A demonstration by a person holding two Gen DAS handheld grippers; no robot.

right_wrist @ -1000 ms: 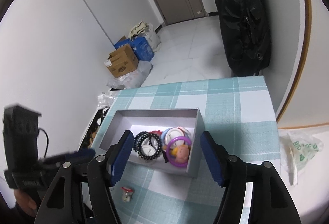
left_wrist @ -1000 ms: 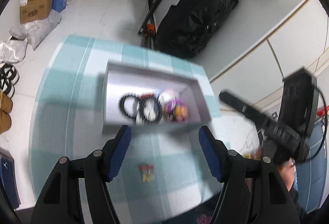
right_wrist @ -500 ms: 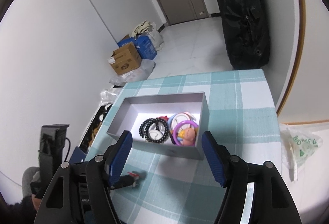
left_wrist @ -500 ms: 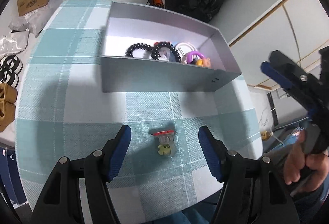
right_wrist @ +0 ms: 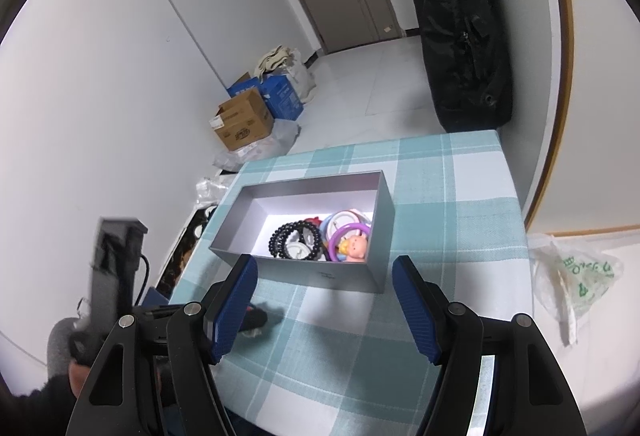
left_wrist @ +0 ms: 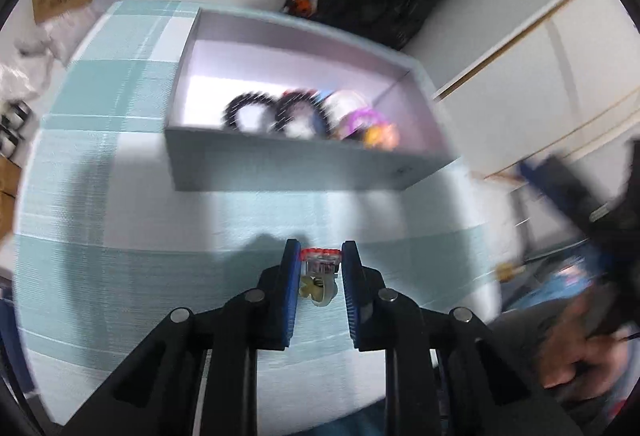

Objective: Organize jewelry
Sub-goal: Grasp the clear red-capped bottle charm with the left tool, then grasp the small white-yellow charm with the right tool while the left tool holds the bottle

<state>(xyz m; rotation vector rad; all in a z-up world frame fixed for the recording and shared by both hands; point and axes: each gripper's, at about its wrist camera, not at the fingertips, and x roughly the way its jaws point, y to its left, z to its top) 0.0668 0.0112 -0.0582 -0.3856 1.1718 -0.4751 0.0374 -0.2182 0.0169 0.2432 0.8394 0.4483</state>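
Note:
My left gripper (left_wrist: 321, 259) is shut on a small hair clip (left_wrist: 319, 272) with a red beaded top and a pale yellow charm, low over the checked tablecloth (left_wrist: 120, 236). The grey open box (left_wrist: 304, 166) lies just beyond it, holding black bead bracelets (left_wrist: 248, 112), coloured rings and a small doll charm (left_wrist: 380, 134). My right gripper (right_wrist: 324, 300) is open and empty, held above the table's near side. In the right wrist view the box (right_wrist: 320, 272) lies ahead with bracelets (right_wrist: 294, 240) and doll charm (right_wrist: 356, 246), and the left gripper (right_wrist: 252, 318) shows blurred at lower left.
Cardboard and blue boxes (right_wrist: 256, 112) and plastic bags lie on the floor at the far left. A large black bag (right_wrist: 464, 36) leans on the wall behind the table. A plastic bag (right_wrist: 576, 276) lies on the floor at the right of the table.
My left gripper has dropped to the table and closed on the hair clip that lay between its open fingers. The right gripper has drawn back a little and stays open.

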